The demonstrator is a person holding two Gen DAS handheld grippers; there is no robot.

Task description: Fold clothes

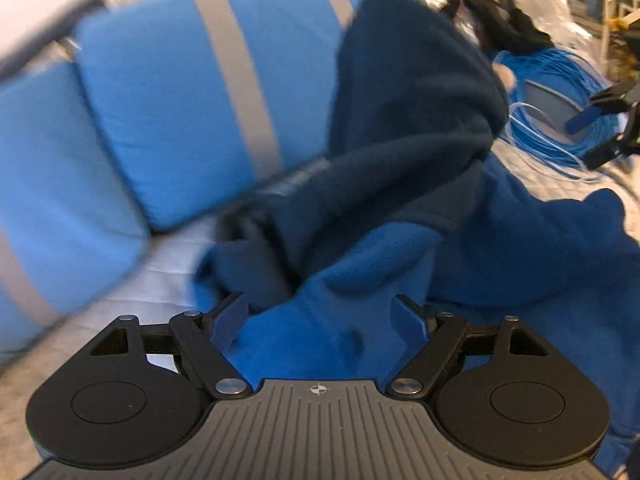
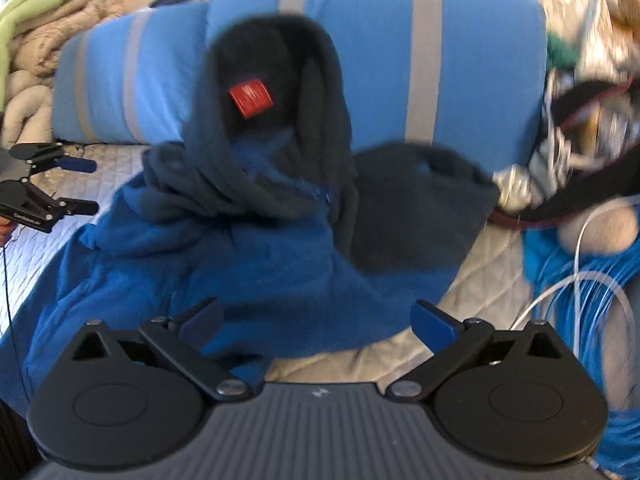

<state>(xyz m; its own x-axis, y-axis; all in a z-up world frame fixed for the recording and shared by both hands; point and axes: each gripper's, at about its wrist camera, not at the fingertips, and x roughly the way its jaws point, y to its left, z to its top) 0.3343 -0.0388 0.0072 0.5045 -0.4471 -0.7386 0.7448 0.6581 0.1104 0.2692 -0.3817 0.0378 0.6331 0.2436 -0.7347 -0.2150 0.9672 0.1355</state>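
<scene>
A blue fleece jacket [image 1: 520, 248] with a dark navy lining lies crumpled on a quilted bed; its collar end [image 2: 272, 92] leans up against the pillows and shows a red label [image 2: 250, 97]. My left gripper [image 1: 320, 320] is open just above the blue fleece, nothing between its fingers. My right gripper [image 2: 316, 320] is open over the jacket's near edge [image 2: 304, 280], also holding nothing. Each gripper shows in the other's view: the right gripper [image 1: 600, 128] at the far right, the left gripper [image 2: 80, 186] at the far left, both open.
Blue pillows with grey stripes [image 1: 168, 112] line the back of the bed [image 2: 492, 276]. A coil of blue cable [image 1: 560, 100] and a black strap [image 2: 580, 196] lie to the right. Beige and green blankets [image 2: 44, 28] are piled at the far left.
</scene>
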